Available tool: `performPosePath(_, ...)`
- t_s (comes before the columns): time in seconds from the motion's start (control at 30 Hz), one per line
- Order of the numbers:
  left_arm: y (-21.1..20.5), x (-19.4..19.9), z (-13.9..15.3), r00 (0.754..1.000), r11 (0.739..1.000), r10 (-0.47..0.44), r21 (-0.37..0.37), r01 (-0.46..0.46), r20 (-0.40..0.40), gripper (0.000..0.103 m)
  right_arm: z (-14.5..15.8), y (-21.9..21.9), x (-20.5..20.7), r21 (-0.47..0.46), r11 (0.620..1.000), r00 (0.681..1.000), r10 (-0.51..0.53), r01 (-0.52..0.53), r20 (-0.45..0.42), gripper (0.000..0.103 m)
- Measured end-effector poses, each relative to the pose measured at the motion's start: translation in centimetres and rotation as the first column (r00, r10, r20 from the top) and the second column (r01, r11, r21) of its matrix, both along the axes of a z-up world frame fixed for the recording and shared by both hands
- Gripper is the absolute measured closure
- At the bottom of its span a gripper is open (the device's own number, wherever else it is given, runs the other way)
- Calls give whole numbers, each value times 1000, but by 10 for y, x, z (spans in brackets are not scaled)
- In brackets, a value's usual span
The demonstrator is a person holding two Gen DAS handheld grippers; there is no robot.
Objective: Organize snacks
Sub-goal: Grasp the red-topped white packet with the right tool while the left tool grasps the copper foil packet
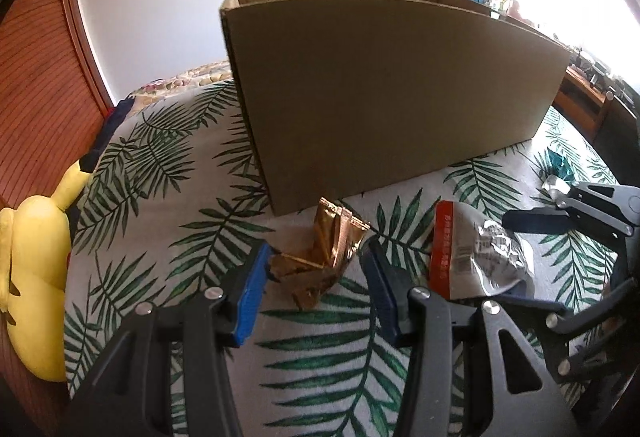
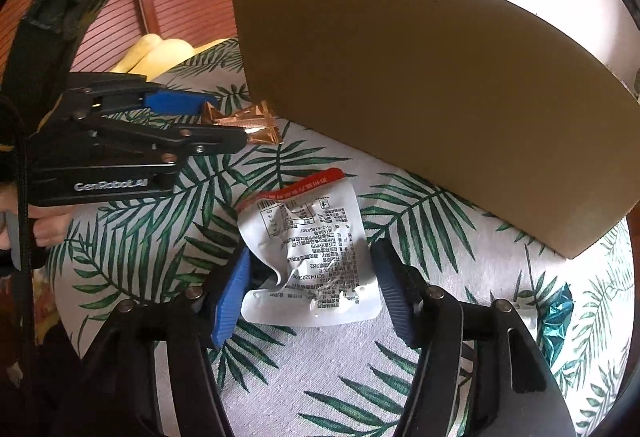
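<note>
Nothing visibly boxed yet. Left gripper (image 1: 316,273), jaws spread, straddles the gold packet (image 1: 320,257); right gripper (image 2: 312,289), jaws spread, straddles the white pouch (image 2: 312,253). Box (image 1: 380,97) at twelve o'clock on the bed (image 1: 168,157).

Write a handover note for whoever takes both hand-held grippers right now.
Left hand-held gripper: jaws around the gold snack packet; grip not clear.
Right hand-held gripper: jaws straddle the white and red snack pouch; contact not clear.
Both snacks lie on the leaf-print cloth in front of the cardboard box.
A teal wrapper lies off to the right.
Done: nothing visibly boxed.
Left: probably grip, lift and drop each into the box.
</note>
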State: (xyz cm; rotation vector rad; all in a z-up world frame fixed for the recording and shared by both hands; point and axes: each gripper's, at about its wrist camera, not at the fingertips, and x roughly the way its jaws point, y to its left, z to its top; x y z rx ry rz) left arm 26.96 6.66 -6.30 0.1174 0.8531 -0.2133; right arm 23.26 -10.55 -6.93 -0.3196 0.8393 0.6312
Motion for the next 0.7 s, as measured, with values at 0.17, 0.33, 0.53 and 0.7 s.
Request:
performPosePath(0.17, -2, 8, -5, 1000, 1000, 7, 2, -6, -17, 55, 0, 1, 0, -1, 1000, 1000, 0, 0, 2, 41)
performPosePath(0.33, -2, 15, -8, 1000, 1000, 12, 5, -12, -28, 55, 0, 0, 0, -1, 1000, 1000, 0, 0, 2, 41)
performPosePath(0.53, -6, 17, -8, 999, 1000, 16, 9, -15, -28, 55, 0, 0, -1, -1, 1000, 1000, 0, 0, 3, 41)
performPosePath(0.7, -7, 10, -8, 1000, 1000, 8, 9, -8, -30, 55, 0, 0, 0, 1, 1000, 1000, 0, 0, 2, 41)
